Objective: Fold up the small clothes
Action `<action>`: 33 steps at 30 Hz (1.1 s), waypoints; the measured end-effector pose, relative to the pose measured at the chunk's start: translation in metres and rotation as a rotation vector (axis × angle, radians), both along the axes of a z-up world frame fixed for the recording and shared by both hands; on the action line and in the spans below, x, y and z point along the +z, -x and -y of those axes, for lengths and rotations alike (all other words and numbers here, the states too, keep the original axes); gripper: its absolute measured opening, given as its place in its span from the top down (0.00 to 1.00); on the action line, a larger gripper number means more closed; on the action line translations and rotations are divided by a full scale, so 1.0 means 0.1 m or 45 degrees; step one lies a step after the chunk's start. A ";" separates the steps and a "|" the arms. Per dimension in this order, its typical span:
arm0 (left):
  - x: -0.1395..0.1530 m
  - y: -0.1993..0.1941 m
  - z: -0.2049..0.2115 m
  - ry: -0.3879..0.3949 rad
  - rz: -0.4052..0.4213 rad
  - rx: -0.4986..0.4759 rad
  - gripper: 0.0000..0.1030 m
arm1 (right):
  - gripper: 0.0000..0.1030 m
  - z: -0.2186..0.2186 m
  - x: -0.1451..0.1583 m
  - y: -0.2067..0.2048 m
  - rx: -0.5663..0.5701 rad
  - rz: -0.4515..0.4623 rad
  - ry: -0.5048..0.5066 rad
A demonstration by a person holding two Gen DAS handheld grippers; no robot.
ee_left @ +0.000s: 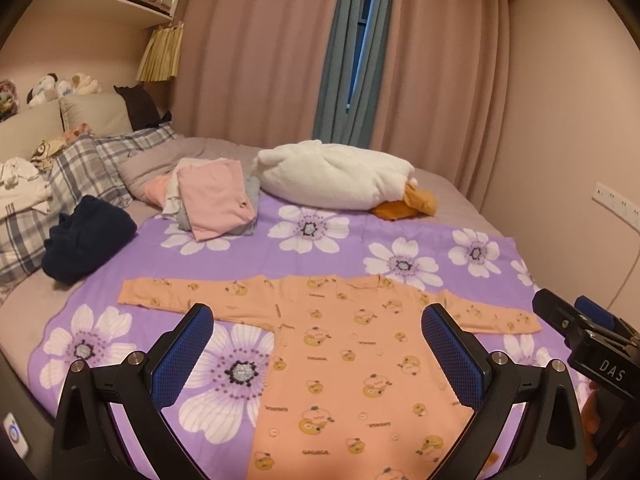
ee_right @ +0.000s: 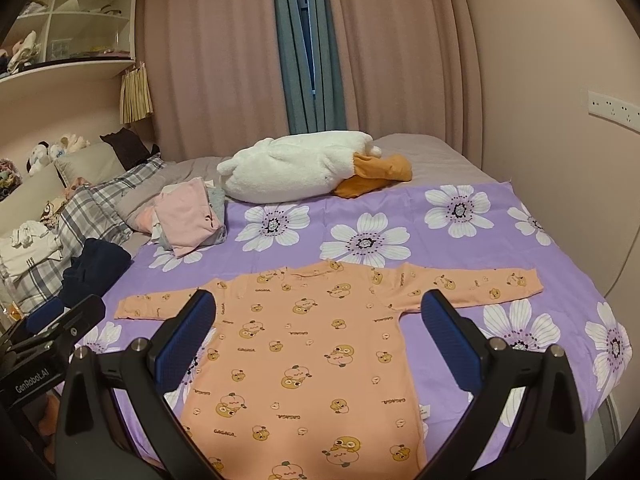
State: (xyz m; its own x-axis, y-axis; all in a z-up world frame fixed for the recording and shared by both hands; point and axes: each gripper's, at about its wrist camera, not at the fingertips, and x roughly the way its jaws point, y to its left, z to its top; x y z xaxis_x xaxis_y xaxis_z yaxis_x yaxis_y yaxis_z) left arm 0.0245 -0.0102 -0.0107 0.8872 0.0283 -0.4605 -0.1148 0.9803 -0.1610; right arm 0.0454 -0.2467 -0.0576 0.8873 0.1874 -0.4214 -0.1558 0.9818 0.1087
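Orange duck-print shirt [ee_left: 352, 364] flat on purple flowered sheet [ee_left: 304, 256], sleeves out. Left gripper [ee_left: 318, 354] and right gripper [ee_right: 319, 344] above it, both spread wide, empty. Behind: folded pink pile [ee_left: 214, 204], navy garment [ee_left: 86, 238], white duck plush [ee_left: 340, 178]. Pink curtains [ee_left: 260, 48] beyond. Shelf cubbies [ee_right: 76, 16] clearer in right view.

Free sheet [ee_right: 460, 248] rt of shirt [ee_right: 304, 344]; folded pile [ee_right: 192, 216], plush [ee_right: 296, 168] behind.
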 end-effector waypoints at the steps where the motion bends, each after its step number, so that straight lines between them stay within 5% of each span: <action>1: 0.00 0.00 0.00 0.001 0.000 0.002 0.00 | 0.00 -0.01 0.00 -0.01 0.000 -0.001 0.008; 13: -0.06 -0.13 -0.03 0.004 -0.002 0.034 0.00 | 0.01 0.05 -0.01 -0.13 -0.034 0.006 -0.012; 21: -0.36 -0.82 -0.56 0.124 0.082 0.220 0.00 | 0.01 0.37 -0.25 -0.68 -0.123 -0.078 -0.127; 24: -0.64 -1.25 -0.82 0.214 -0.015 0.125 0.02 | 0.02 0.57 -0.37 -0.87 -0.211 -0.085 -0.202; 26: -0.94 -1.54 -1.03 0.396 -0.115 0.056 0.17 | 0.01 0.74 -0.46 -0.95 -0.249 -0.036 -0.306; 29: -1.46 -1.89 -1.18 0.728 -0.258 -0.144 0.21 | 0.00 1.04 -0.66 -1.03 -0.349 0.046 -0.508; 33: -1.82 -2.13 -0.99 0.594 -0.457 -0.145 0.23 | 0.02 1.22 -0.90 -1.31 -0.376 -0.069 -0.497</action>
State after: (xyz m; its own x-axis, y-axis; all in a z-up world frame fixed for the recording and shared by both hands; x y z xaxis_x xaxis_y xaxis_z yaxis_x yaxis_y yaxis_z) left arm 0.2378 0.0885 -0.1923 0.6592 -0.3351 -0.6732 -0.1400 0.8249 -0.5477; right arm 0.1760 -0.3689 -0.1480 0.9052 0.0843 -0.4166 0.1390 0.8675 0.4777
